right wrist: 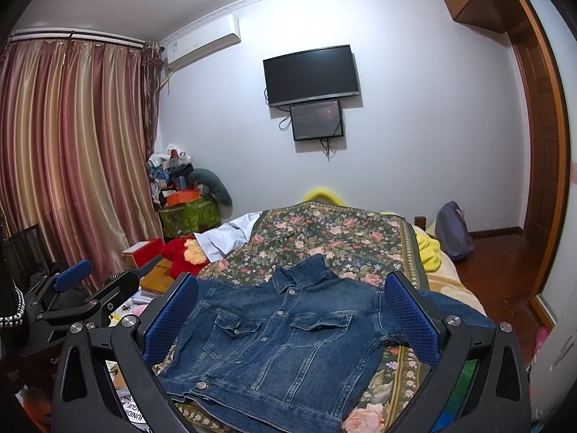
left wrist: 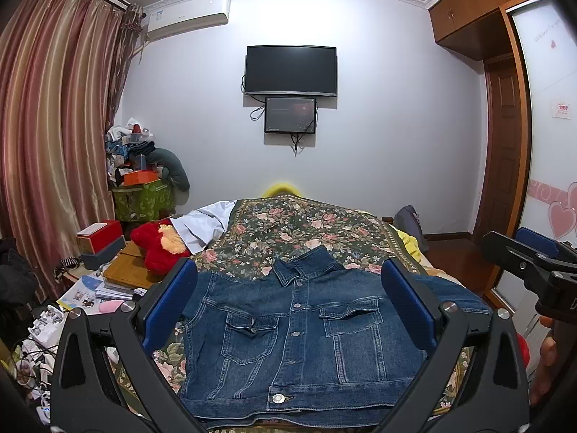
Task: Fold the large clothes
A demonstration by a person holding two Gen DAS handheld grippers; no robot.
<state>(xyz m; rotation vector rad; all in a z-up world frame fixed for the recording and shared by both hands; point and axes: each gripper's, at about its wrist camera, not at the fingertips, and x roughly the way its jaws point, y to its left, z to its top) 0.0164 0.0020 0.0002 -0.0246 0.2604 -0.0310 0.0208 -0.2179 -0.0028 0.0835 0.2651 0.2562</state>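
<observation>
We see even, fairly bright indoor light from overhead; soft shadows fall beneath the television [left wrist: 290,69]. Fisheye distortion bows the curtains [right wrist: 72,151] and walls, with dark vignetting at the corners.

Legible text in the bedroom scene

Large black capitals, partly cut off, reading "UNIDR" on a white printed sheet [right wrist: 135,414] at the bedside floor; pale cursive lettering on the white wardrobe sliding door [left wrist: 548,29], too faint to read; red-and-white paper notice [left wrist: 562,109], characters illegible.
</observation>
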